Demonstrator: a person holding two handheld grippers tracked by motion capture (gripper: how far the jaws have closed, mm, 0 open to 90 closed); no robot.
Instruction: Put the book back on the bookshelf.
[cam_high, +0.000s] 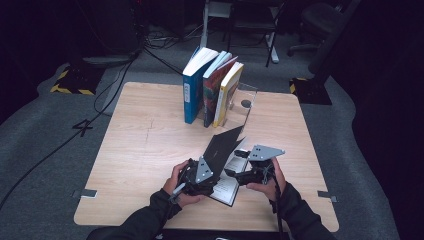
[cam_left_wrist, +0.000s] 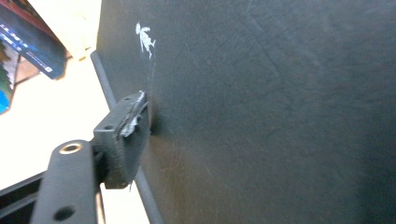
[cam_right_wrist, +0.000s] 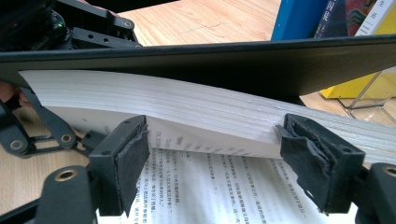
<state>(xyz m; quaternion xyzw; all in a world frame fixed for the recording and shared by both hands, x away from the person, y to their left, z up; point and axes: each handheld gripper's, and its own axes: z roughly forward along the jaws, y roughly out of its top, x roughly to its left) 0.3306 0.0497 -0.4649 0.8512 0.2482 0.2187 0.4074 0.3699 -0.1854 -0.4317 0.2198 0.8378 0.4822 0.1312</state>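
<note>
High view: near the table's (cam_high: 150, 135) front edge lies an open black book (cam_high: 225, 150). The left gripper (cam_high: 200, 177) pinches its raised cover; the right gripper (cam_high: 247, 175), jaws spread and holding nothing, hovers over the printed page. Three books (cam_high: 212, 85) stand by the back edge.

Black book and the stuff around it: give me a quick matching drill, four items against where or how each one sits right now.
Items:
1. black book
2. left tool
3. right tool
4. three upright books

States:
A. standing in a row at the table's far side, against a clear stand
B. jaws apart over the printed page
C. lying open near the table's front edge, cover raised
D. one pad against the black cover

Pairs: 1-C, 2-D, 3-B, 4-A
</note>
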